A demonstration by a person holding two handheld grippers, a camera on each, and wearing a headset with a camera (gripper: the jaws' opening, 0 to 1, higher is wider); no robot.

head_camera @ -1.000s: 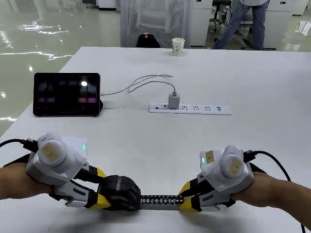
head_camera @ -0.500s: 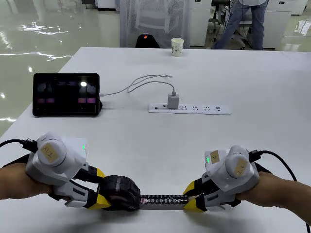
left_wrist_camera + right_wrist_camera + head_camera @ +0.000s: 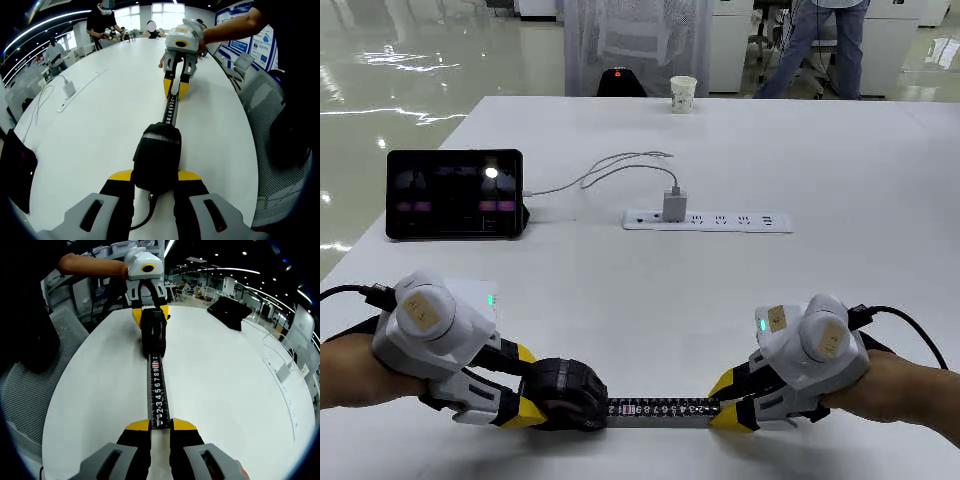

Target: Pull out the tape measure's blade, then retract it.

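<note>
Tape measure (image 3: 565,395) tight in left tongs (image 3: 528,386) — blade (image 3: 660,408) end seemingly pinched in right tongs (image 3: 724,402)

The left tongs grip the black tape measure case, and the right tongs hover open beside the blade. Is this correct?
No: the right tongs are shut on the tip of the blade, as the right gripper view shows. The left tongs do grip the case.

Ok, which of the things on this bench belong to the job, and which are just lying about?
In the job: tape case, clamped in the left gripper; blade, partly drawn out, its end pinched by the right gripper.

Lying about: tablet, power strip, charger, cable, paper cup.
</note>
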